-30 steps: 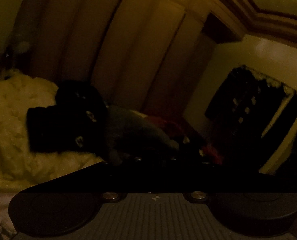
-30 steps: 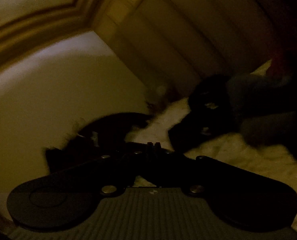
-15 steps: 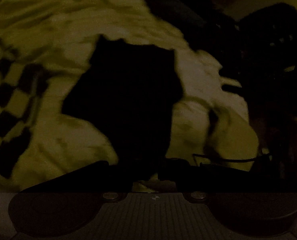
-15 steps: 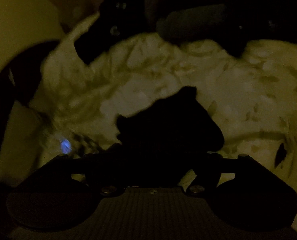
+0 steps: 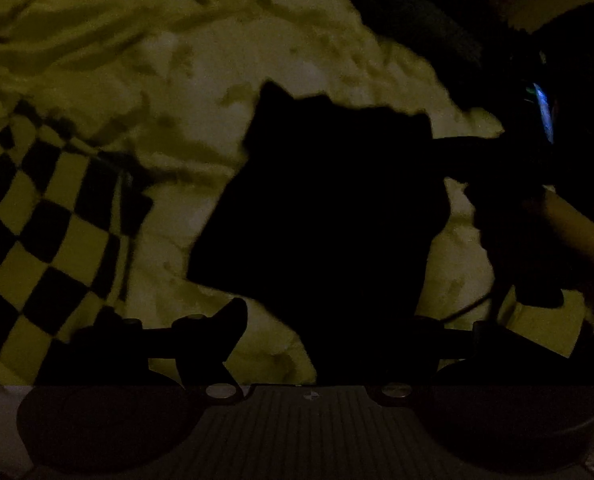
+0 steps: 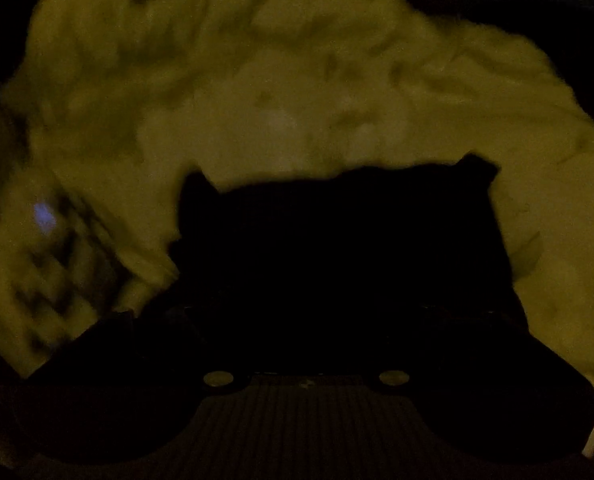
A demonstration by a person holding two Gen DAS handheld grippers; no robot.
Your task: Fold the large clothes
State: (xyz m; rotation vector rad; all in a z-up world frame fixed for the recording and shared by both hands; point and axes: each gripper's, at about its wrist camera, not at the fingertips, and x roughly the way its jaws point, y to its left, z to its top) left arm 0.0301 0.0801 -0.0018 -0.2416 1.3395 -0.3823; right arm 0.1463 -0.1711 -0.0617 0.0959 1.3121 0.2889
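Left wrist view only: checkered cloth (image 5: 53, 224) far left; person's hand (image 5: 577, 232) far right.
Right wrist view only: blurred bluish glow (image 6: 43, 216) at left.
Dark garment (image 5: 325, 216): folded flat on the pale rumpled bedding (image 5: 201, 80), mid-scene.
Left gripper (image 5: 337, 332): fingers just spread wide, garment's near edge between them, not pinched.
Right gripper (image 6: 309, 320): jaws lately narrowing; too dark to tell any grip.
Containers: none visible.

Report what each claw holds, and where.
Left claw: nothing; its jaws have just opened, the black garment lying between them. Right claw: jaws just closing over it; too dark to tell a hold.
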